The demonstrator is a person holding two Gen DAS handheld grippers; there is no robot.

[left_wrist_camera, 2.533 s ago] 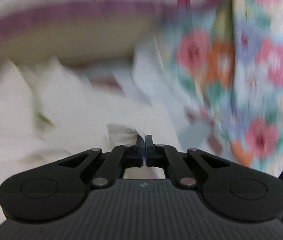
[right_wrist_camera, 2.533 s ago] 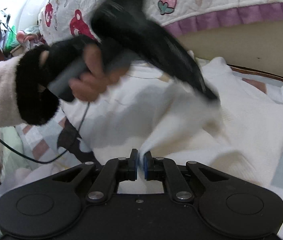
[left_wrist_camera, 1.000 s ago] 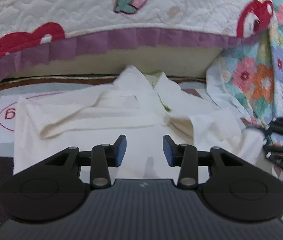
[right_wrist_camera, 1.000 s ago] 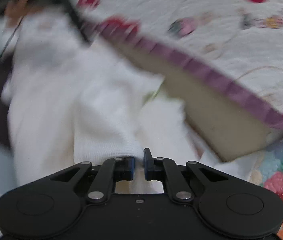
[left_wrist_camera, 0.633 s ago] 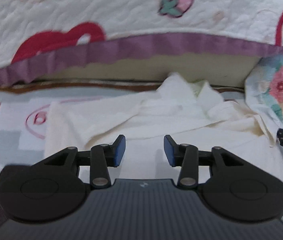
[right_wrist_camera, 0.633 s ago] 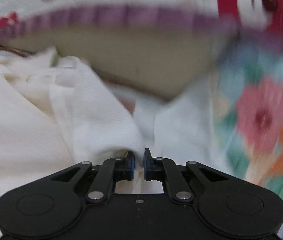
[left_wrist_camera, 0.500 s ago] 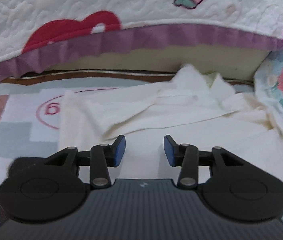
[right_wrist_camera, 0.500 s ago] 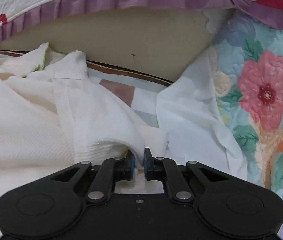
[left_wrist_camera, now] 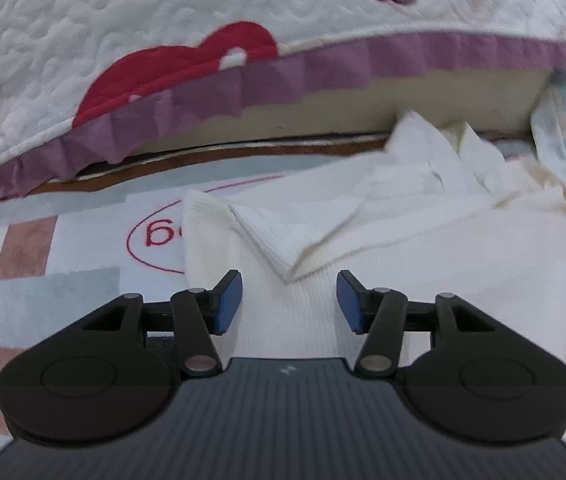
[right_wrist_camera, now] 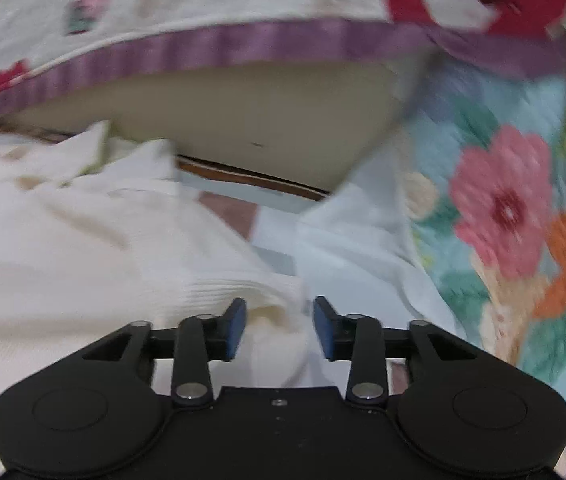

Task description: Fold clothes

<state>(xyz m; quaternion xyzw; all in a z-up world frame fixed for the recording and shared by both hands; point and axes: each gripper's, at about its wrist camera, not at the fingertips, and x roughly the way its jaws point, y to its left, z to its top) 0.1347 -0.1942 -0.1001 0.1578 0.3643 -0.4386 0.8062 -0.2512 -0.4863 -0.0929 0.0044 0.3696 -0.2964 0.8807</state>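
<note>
Cream shirt lies flat ahead, long axis across.
Left gripper opening over cloth; right gripper opening, a fold loose between.

Strawberry quilt with purple ruffle, floral blanket, patterned mat.

the quilted bed edge overhangs just behind the cream garment, the floral quilt crowds its right, and bare mat lies open at left.
</note>
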